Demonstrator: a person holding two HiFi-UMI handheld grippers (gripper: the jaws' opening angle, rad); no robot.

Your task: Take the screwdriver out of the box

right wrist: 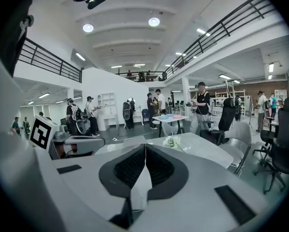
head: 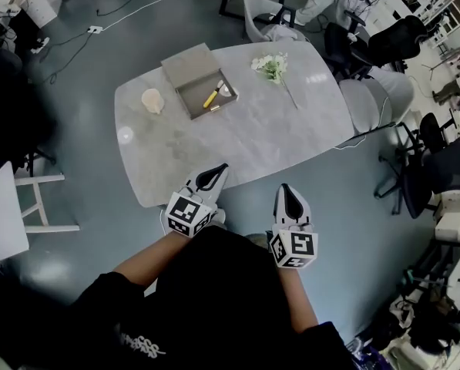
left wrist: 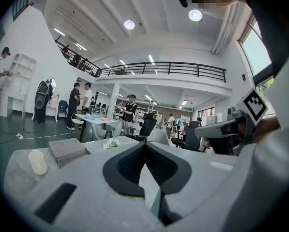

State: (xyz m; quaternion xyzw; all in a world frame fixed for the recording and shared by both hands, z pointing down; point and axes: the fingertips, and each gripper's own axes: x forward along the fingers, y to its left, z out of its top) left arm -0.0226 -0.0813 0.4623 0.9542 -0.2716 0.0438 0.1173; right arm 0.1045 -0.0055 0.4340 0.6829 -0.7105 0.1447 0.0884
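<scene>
Landmark: box [head: 185, 99], grey and open, on far-left part of counter [head: 253, 141]. Its lid [head: 189, 62] lies flat against the tray's far side.
Screwdriver [head: 213, 94]: inside the box tray. Yellow handle, lying flat on a diagonal. Neither gripper is near it.
Other bits in box: small pale item just right of screwdriver, short brownish bit by the tray's near edge. Can't tell what either is.
Cup [head: 152, 100]: beige, upright, just left of box, not touching it.
Flowers [head: 271, 66]: white sprig w/ long stem, lying on counter right of box, apart from it.
Left gripper [head: 223, 166]: well apart from box on its near side, tip at about the counter's near edge, pointing toward box. Jaws pressed together, nothing btwn them.
Right gripper [head: 284, 187]: near side and to the right of box, farther from it than the left one, over the floor [head: 345, 230] just off the counter edge. Jaws closed tip to tip, empty.
Grippers together: side by side w/ a gap btwn them, marker cubes toward the person.
Arms: bare forearms, dark sleeves, at bottom of head view.
White chair [head: 29, 199]: on the floor, well left of box.
Grey chairs [head: 376, 99]: right of box, past the counter's end.
Background: several ppl standing beyond box in both gripper views, too small for detail.
</scene>
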